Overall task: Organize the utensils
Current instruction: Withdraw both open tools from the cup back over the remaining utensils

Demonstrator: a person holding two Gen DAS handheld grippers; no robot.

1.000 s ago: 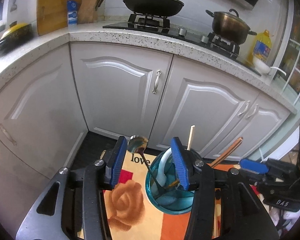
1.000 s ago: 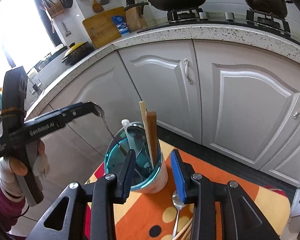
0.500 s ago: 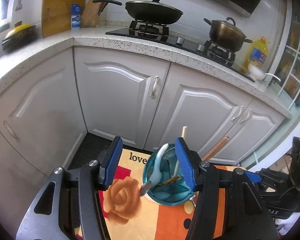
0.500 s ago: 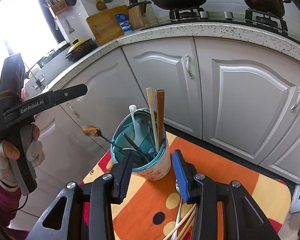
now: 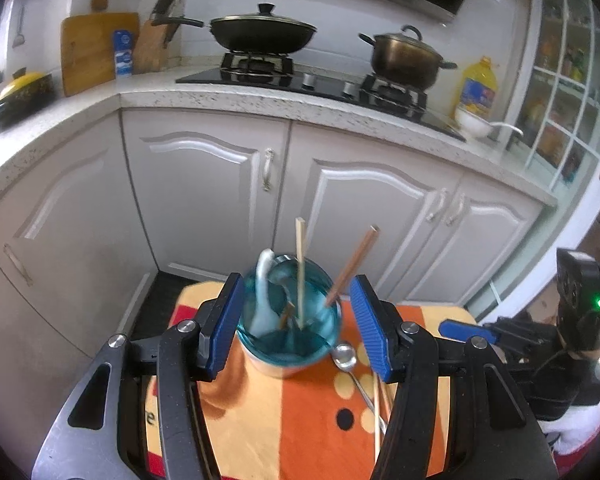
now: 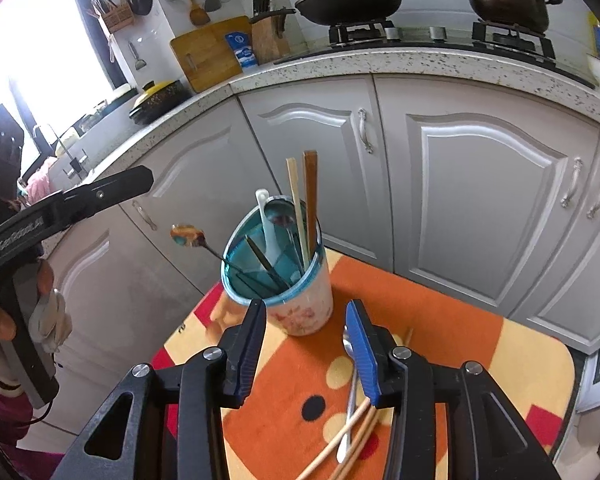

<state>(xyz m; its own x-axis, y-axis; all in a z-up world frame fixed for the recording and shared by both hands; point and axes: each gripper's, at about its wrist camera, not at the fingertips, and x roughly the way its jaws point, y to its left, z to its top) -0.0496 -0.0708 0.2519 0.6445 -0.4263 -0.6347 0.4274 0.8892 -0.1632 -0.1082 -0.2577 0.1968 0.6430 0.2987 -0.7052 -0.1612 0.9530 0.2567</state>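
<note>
The left gripper (image 5: 296,320) is spread wide and holds nothing; its blue pads (image 5: 226,322) stand either side of the cup (image 5: 288,354) without touching it, the cup sitting just ahead and between them on the orange mat (image 5: 284,420). Inside the cup, ahead of this gripper, a white spoon (image 5: 263,292) leans at the left, a pale chopstick (image 5: 299,264) stands near upright in the middle, and a brown chopstick (image 5: 354,264) tilts off to the right. A steel spoon (image 5: 345,356) lies on the mat just right of the cup, by the right pad, with pale sticks beside its handle.

The right gripper (image 6: 306,350) is also open and empty, with the cup (image 6: 300,304) just ahead of its tips. From this side a long-handled spoon (image 6: 188,236) leans out over the cup's left rim, its bowl hanging clear in the air, apart from the left gripper's dark finger (image 6: 112,192) farther left. The white spoon (image 6: 266,224), pale chopstick (image 6: 294,192) and brown chopstick (image 6: 310,188) rise from the cup ahead. The steel spoon (image 6: 350,400) lies on the mat (image 6: 440,320) under the right pad, partly hidden by it, and loose chopsticks (image 6: 340,440) cross its handle nearer the gripper body. Grey cabinets (image 6: 460,184) stand beyond the mat.
</note>
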